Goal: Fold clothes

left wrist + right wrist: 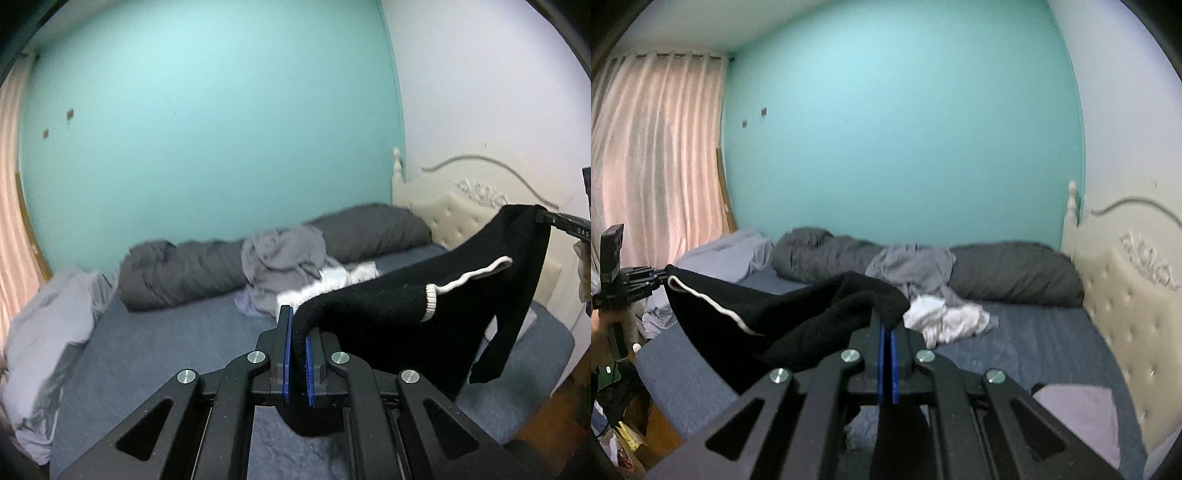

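The left gripper (pixel 299 332) and right gripper (pixel 887 325) are each pinching a corner of the black sweater (pixel 424 306), holding it stretched above the near bed (pixel 177 343), likely needing lowering flat before folding.

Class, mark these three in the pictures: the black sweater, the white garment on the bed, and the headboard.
black sweater (pixel 388 314), left wrist view, on its body near the white-trimmed cuff.
white garment (pixel 945 317), right wrist view, on its crumpled middle.
headboard (pixel 1126 314), right wrist view, on its tufted panel.
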A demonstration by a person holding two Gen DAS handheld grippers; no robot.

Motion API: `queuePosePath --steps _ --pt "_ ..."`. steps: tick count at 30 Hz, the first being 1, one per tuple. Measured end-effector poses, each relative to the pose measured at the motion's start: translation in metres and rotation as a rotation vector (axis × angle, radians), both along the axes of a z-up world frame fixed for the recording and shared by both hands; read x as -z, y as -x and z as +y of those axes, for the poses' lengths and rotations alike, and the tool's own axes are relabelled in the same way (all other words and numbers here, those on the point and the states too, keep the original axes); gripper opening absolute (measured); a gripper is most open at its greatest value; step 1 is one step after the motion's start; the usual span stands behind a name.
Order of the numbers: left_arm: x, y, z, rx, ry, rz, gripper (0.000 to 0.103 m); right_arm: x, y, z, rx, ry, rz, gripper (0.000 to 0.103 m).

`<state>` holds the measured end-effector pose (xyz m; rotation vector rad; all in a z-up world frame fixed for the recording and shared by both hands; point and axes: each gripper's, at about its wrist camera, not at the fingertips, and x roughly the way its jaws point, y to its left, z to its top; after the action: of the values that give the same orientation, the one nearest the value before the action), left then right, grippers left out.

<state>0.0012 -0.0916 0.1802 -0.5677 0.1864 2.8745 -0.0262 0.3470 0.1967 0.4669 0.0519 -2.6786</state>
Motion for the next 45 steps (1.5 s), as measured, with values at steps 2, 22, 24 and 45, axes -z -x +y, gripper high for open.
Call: queuePosePath --steps 2,22,24,45 --pt "-0.017 -0.008 -0.006 -0.005 -0.008 0.026 0.006 -0.018 -0.009 0.000 -0.003 -0.001 0.030 0.002" --pt "0.047 0.016 -0.009 0.031 0.015 -0.112 0.006 0.039 0.006 -0.001 0.008 -0.106 -0.099 0.002" --pt "0.069 0.032 -0.005 0.035 0.015 -0.148 0.006 0.063 0.022 0.002 0.019 -0.111 -0.148 0.002" --pt "0.258 0.285 0.008 0.037 -0.036 -0.405 0.006 0.258 0.250 0.011 0.132 -0.157 -0.444 0.002"
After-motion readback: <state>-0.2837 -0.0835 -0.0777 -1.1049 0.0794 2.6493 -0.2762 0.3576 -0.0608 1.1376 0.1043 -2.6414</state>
